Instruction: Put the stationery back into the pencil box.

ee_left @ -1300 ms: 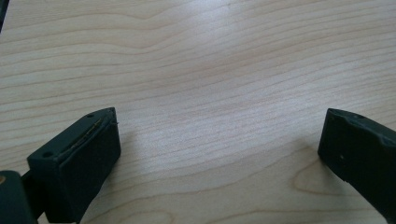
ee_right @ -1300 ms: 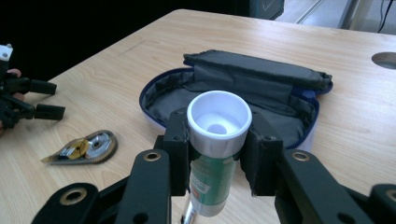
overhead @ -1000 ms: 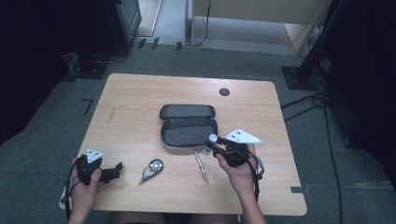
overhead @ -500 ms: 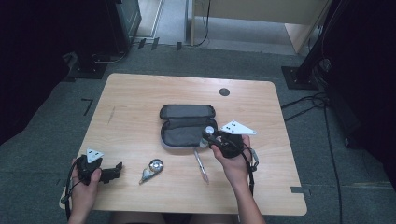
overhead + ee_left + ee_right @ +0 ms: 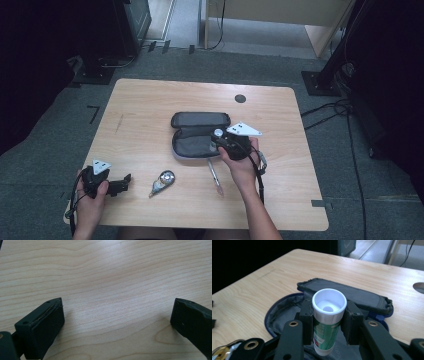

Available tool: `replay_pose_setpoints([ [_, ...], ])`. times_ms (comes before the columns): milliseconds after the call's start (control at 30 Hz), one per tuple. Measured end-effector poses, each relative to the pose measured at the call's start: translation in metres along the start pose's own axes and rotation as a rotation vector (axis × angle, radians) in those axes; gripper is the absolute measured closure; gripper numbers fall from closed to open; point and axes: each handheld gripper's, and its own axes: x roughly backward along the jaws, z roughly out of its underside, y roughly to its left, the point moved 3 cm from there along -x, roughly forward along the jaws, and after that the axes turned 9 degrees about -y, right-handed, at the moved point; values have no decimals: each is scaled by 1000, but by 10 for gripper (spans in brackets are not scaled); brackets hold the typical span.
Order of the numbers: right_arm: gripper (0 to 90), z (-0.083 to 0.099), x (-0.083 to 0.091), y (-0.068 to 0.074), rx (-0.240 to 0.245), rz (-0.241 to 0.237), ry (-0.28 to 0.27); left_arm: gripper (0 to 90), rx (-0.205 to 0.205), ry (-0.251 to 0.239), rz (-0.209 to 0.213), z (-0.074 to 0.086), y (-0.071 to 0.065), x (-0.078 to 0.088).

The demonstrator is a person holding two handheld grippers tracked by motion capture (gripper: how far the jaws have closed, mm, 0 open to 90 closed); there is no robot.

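Right gripper (image 5: 329, 320) clamps a green-labelled white tube (image 5: 327, 322); left gripper (image 5: 117, 322) gapes over the pale wooden table (image 5: 150, 105), grey carpet (image 5: 50, 115) around.

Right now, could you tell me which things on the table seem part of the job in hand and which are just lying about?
In use, as far as I can judge:
- glue stick, clamped in the right gripper
- open pencil case, under it

Lying about:
- pen
- small metal tool
- left gripper, open over bare table
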Motion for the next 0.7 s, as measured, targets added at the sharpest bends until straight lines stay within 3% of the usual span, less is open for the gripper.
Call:
replay_pose_setpoints([
  [267,658,13,-30,13,17,3,28,0,0,0,0,0,0,0],
  [700,657,25,-47,22,-1,15,45,0,-1,0,0,0,0,0],
])
